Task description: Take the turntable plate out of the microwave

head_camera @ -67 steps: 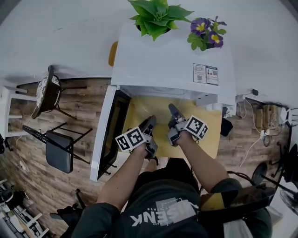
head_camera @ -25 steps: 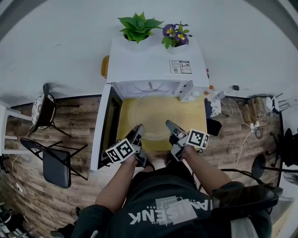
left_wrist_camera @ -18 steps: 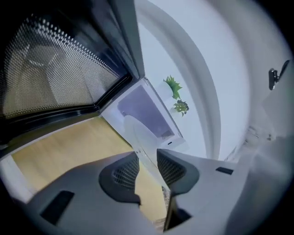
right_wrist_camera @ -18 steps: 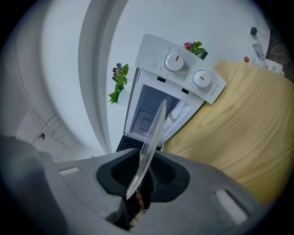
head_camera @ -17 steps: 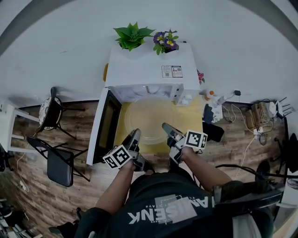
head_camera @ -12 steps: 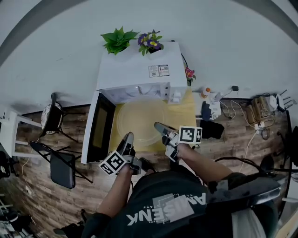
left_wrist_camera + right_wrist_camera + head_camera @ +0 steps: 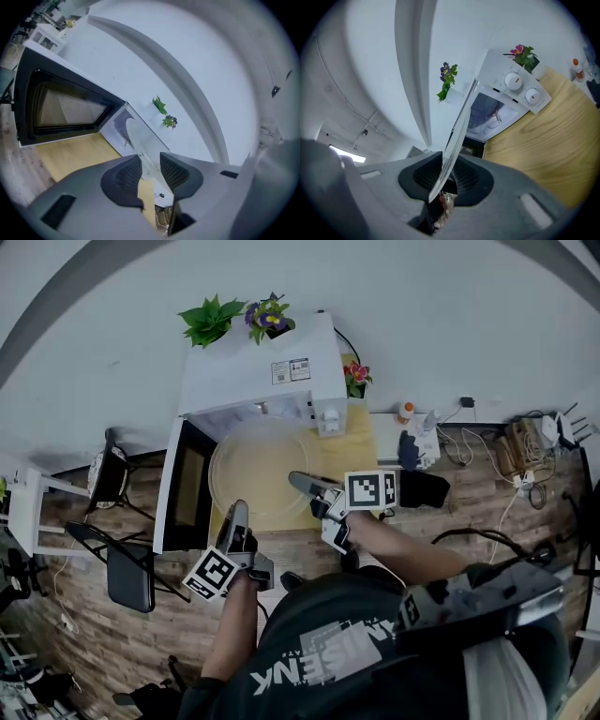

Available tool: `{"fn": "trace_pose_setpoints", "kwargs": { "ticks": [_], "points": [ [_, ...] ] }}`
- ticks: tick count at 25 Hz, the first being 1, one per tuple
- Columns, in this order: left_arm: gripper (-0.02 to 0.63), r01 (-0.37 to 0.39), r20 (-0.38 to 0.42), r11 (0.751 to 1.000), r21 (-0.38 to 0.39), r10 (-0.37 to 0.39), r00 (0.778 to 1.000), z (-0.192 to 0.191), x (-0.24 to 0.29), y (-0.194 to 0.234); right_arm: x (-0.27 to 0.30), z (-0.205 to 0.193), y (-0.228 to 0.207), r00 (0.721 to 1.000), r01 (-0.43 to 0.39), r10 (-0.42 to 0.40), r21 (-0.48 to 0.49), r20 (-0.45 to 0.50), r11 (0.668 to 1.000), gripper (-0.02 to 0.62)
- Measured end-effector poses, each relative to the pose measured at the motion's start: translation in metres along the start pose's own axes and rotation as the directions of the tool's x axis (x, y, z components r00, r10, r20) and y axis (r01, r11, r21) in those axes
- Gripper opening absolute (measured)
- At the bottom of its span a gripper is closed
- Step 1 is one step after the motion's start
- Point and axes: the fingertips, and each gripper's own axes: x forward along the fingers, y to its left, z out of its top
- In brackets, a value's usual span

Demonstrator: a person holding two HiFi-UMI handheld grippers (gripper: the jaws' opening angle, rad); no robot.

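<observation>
The clear glass turntable plate (image 7: 251, 465) hangs in the air in front of the white microwave (image 7: 253, 371), outside its cavity and above the wooden table (image 7: 361, 442). My left gripper (image 7: 237, 514) is shut on the plate's near left rim. My right gripper (image 7: 298, 482) is shut on its near right rim. In the left gripper view the plate (image 7: 139, 140) runs edge-on between the pads of the left gripper (image 7: 150, 166). In the right gripper view the plate (image 7: 461, 126) stands as a thin tilted edge, clamped in the right gripper (image 7: 447, 176).
The microwave door (image 7: 178, 488) stands open to the left. Two potted plants (image 7: 211, 320) sit on top of the microwave, and a flower pot (image 7: 354, 373) beside it. Bottles (image 7: 405, 412) and dark items (image 7: 424, 488) lie on the table's right. Chairs (image 7: 122, 568) stand at the left.
Both grippers have pulled the plate out of the microwave toward me and lifted it above the table. The head view has shifted, so the microwave sits further left.
</observation>
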Motion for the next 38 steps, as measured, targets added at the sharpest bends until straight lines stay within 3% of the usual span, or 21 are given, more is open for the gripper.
{"fn": "trace_pose_setpoints", "kwargs": {
  "ticks": [5, 14, 38],
  "points": [
    [0.121, 0.05, -0.021, 0.998, 0.046, -0.049, 0.999, 0.023, -0.015, -0.013, 0.005, -0.005, 0.029, 0.999, -0.019, 0.02, -0.017, 0.035, 1.0, 0.071],
    [0.12, 0.076, -0.041, 0.997, 0.033, -0.075, 0.996, 0.043, -0.034, -0.01, 0.018, -0.017, 0.05, 0.995, 0.013, -0.011, -0.021, 0.095, 1.0, 0.072],
    [0.12, 0.106, -0.091, 0.992, 0.061, -0.1, 0.991, 0.05, -0.014, -0.015, 0.019, -0.001, 0.047, 0.991, 0.034, -0.028, -0.041, 0.133, 0.999, 0.078]
  ]
}}
